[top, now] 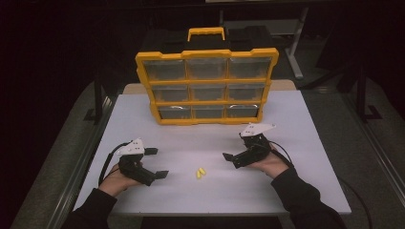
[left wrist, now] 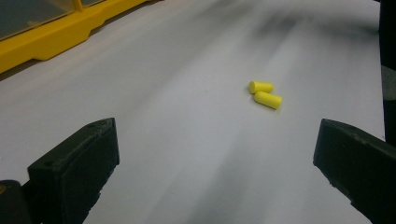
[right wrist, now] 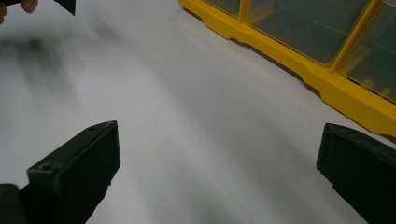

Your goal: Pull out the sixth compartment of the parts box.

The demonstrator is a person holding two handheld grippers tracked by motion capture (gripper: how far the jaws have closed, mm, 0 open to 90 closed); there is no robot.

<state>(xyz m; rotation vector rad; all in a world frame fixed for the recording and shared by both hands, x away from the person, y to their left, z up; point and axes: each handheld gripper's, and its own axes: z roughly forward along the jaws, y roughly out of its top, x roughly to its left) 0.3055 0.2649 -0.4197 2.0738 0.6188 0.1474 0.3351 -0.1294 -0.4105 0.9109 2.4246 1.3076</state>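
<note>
So two yellow earplugs (top: 200, 172) lie touching each other on the white desk (top: 286, 191), at about 6 o'clock from the yellow drawer organizer (top: 207, 86). Left hand-held gripper (top: 156, 163) sits at their 9 o'clock, right hand-held gripper (top: 230, 160) at 2 o'clock, both wide open, holding nothing.
</note>
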